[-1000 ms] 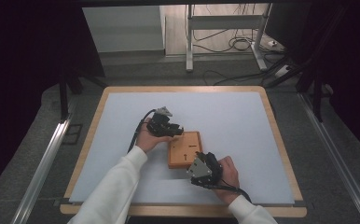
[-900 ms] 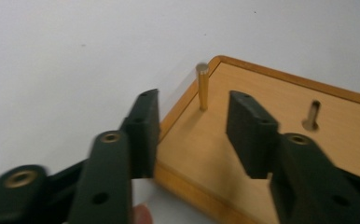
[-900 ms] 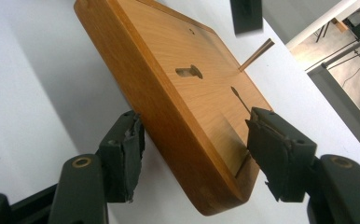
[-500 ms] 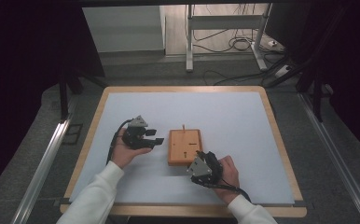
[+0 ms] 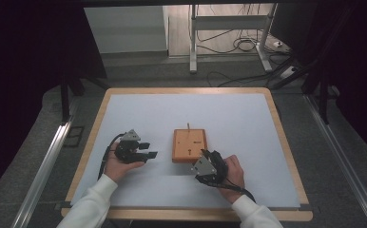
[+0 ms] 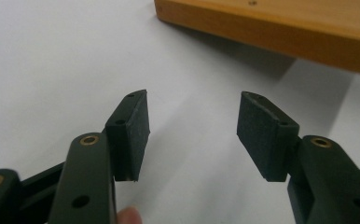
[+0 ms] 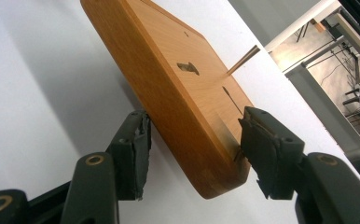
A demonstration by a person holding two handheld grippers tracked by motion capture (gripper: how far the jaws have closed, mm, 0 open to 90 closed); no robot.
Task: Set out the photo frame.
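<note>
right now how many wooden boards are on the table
1. The wooden board lies flat near the middle of the white table, with a thin peg upright at its far edge. The right gripper straddles its near right corner.

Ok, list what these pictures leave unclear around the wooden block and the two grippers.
- Wooden block, high view: its near right corner lies behind the right gripper.
- Right gripper view: whether the pads press the block or just straddle it cannot be told.
- Thin peg on the block: too small to identify.
- Left gripper, left gripper view: the block's far side is cut off by the top edge.
</note>
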